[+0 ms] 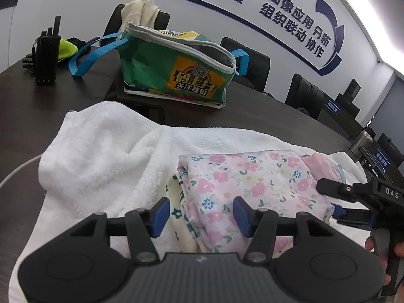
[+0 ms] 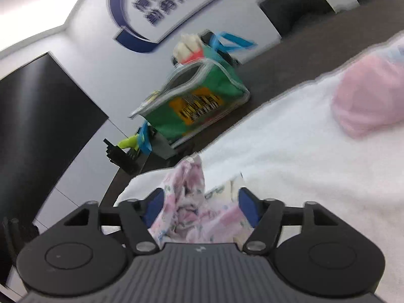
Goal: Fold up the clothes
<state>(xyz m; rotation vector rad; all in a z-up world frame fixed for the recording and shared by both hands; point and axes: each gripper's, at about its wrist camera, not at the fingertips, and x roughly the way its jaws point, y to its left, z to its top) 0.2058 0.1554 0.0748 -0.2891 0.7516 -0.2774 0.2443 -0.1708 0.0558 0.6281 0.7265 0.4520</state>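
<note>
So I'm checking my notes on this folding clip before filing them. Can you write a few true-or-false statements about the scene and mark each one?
1. The floral garment lies on a white towel. True.
2. The green bag stands zipped shut. False: its top gapes open.
3. The left gripper has its fingers clamped on the cloth. False: they stand apart, the garment's edge between them.
4. The right gripper is open with bunched floral cloth between its fingers. True.
5. The table is white. False: it is dark.
</note>
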